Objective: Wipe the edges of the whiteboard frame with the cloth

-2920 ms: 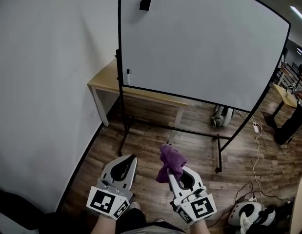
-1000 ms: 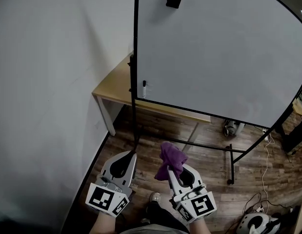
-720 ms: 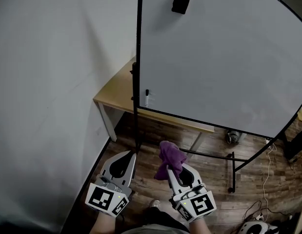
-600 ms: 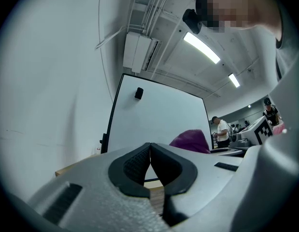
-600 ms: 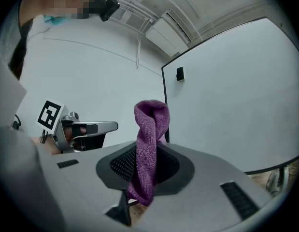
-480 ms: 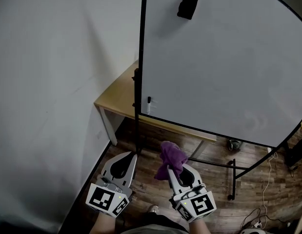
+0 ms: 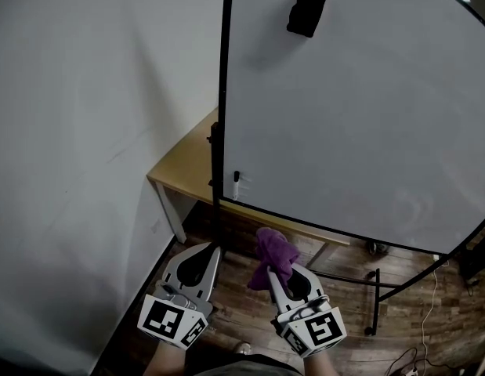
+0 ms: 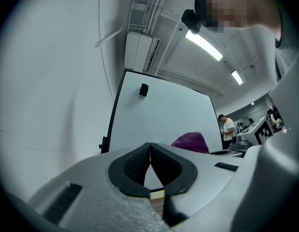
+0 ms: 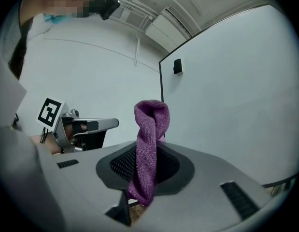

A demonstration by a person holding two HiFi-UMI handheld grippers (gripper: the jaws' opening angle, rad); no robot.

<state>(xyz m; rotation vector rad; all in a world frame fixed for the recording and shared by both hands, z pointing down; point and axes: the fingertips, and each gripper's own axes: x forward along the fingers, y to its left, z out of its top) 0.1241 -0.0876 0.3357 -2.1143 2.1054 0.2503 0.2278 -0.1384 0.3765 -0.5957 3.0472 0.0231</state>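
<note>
A large whiteboard (image 7: 360,108) on a black wheeled stand fills the upper right of the head view; its black frame's left edge (image 7: 225,84) runs straight down ahead of me. My right gripper (image 7: 272,265) is shut on a purple cloth (image 7: 273,251), which sticks up folded between the jaws (image 9: 149,129). My left gripper (image 7: 212,251) is shut with nothing in it, its pads (image 8: 139,164) touching. Both grippers hang low, short of the board's bottom left corner. The whiteboard (image 8: 159,115) and cloth (image 8: 192,142) also show in the left gripper view.
A black eraser (image 7: 306,10) sticks high on the board, and a marker (image 7: 236,185) stands near its lower left corner. A light wooden table (image 7: 183,177) is behind the board against the white wall (image 7: 93,131). The stand's legs (image 7: 374,304) rest on wood floor.
The view has closed in on the whiteboard's left edge and tilted up; the board now looms larger. Both grippers keep their place in view, cloth still held.
</note>
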